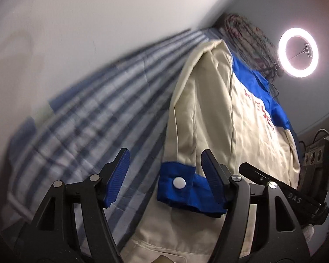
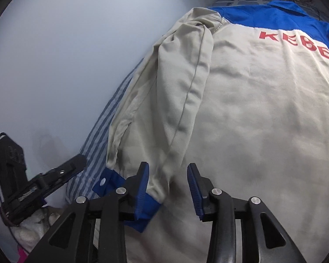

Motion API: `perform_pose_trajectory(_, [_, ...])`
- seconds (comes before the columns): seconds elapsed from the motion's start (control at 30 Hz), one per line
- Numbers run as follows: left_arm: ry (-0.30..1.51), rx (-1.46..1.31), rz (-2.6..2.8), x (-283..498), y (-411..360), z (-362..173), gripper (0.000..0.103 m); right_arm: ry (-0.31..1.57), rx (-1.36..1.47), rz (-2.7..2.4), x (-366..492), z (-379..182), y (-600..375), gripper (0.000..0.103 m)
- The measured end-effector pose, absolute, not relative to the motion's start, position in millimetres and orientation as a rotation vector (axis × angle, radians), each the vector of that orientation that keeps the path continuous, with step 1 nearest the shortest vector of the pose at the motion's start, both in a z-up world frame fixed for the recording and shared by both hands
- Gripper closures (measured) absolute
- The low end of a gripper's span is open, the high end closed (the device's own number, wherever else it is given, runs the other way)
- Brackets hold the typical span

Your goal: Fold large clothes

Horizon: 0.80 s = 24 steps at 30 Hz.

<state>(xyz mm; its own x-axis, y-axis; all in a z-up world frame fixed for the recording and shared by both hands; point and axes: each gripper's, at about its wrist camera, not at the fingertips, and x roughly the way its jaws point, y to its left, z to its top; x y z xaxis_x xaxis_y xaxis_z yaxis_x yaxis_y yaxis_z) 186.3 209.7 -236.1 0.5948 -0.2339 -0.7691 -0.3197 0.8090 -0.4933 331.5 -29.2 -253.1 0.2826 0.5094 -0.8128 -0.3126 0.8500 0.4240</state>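
A cream jacket [image 1: 219, 109] with a blue yoke, blue cuffs and red lettering lies back-up on a striped bedsheet [image 1: 94, 114]. Its sleeve is folded along the body, ending in a blue cuff [image 1: 182, 186] with a white snap. My left gripper [image 1: 164, 175] is open, its jaws on either side of the cuff. The jacket fills the right wrist view [image 2: 252, 109]. My right gripper [image 2: 167, 186] is open just above the sleeve's lower end, by the blue cuff [image 2: 147, 210]. The other gripper shows at the left edge [image 2: 33, 188].
A white wall [image 1: 76, 32] runs along the far side of the bed. A lit ring light [image 1: 298, 52] stands at the head end beside a patterned folded blanket [image 1: 247, 37]. The right gripper's body [image 1: 313, 175] is close on the right.
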Motion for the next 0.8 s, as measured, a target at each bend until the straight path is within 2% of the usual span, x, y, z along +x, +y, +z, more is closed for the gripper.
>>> perform_pose_trajectory(0.1, [0.990,-0.705,0.064,184.9,212.9,-249.2,0.036,1.171,0.191,0.585,329.4,-257.2,-32.2,0.067])
perform_pose_trajectory(0.17, [0.973,-0.744,0.114,169.2,219.5,-248.5,0.045,1.171,0.198,0.623,323.6,-258.4,-33.4,0.069])
perform_pose_trajectory(0.2, [0.959,-0.758,0.123,160.2,221.9,-246.6,0.046,1.171,0.210,0.656,320.5,-259.4,-33.7,0.071])
perform_pose_trajectory(0.37, [0.981,-0.912,0.050,129.7,216.5,-250.9,0.046,1.202,0.065,0.621,315.3,-276.1,-23.3,0.077])
perform_pose_trajectory(0.47, [1.016,-0.954,0.045,137.4,209.8,-261.6,0.039,1.220,0.119,0.612,316.9,-283.1,-28.4,0.077])
perform_pose_trajectory(0.8, [0.961,-1.134,0.027,160.5,220.5,-269.9,0.039,1.224,0.116,0.598,314.4,-283.5,-29.9,0.079])
